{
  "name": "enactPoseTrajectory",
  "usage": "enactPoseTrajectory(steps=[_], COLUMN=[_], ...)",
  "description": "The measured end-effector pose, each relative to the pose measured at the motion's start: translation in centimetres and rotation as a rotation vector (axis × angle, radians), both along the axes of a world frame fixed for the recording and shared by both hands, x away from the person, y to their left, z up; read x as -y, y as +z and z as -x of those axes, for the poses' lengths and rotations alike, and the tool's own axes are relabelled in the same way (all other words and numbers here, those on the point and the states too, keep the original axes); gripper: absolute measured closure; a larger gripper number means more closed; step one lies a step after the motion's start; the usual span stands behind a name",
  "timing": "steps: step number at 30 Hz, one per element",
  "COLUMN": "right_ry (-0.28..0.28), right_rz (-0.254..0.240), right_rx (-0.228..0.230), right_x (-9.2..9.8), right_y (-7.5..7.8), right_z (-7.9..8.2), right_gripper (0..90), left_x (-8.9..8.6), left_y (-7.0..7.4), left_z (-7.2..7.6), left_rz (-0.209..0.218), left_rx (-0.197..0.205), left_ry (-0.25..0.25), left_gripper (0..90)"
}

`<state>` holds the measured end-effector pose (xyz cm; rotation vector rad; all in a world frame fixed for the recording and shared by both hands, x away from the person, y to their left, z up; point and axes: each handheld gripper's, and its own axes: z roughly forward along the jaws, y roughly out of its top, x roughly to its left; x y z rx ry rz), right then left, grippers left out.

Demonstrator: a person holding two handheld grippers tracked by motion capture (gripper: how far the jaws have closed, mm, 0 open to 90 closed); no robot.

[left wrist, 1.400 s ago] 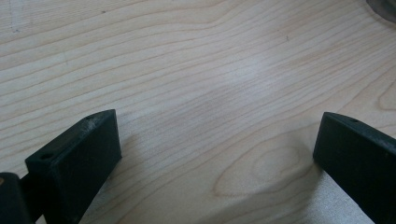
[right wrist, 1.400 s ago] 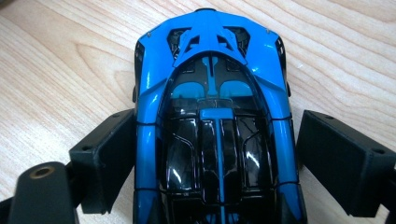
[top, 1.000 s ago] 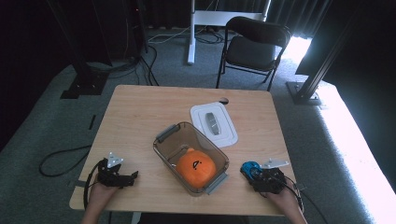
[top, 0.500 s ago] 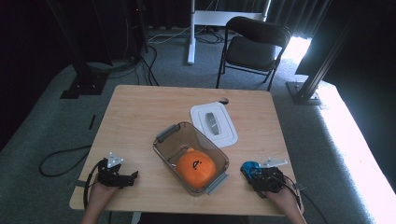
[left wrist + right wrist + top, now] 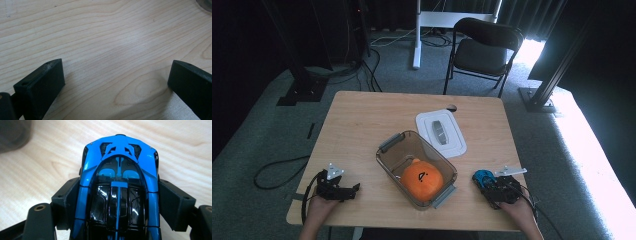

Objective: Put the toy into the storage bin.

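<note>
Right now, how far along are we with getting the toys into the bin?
Done: the orange ball sits in the clear bin, and the lid lies off beside it on the table. In hand: the right gripper clamps the blue toy car, low at the table's near edge. The left gripper is open over bare wood. Probably left: car into bin, then lid on.

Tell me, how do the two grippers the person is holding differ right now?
The right gripper has a blue toy car between its jaws, which press on the car's sides; the left gripper has nothing between its jaws, just bare table. The left gripper's jaws stand wide apart, while the right gripper's are set to the car's width. From above, the left gripper sits at the table's near left edge, the right gripper at its near right. Both rest low over the wood.
</note>
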<state>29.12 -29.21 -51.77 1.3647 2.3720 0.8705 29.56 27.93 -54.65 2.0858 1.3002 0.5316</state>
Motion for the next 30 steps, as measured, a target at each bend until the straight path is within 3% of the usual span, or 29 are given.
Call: enactPoseTrajectory(steps=[16,30], right_ry=[-0.005,0.023], right_rz=[-0.029,-0.036], right_rx=[0.011,0.055], right_x=[0.2,-0.3], right_y=[2.3,5.6], right_z=[-0.6,-0.8], right_gripper=[24.7,24.8], left_x=[0.0,0.0], left_y=[0.0,0.0], left_z=[0.0,0.0], left_rz=[0.0,0.001], left_rx=[0.0,0.0], left_ry=[0.0,0.001], left_gripper=[1.1,1.1])
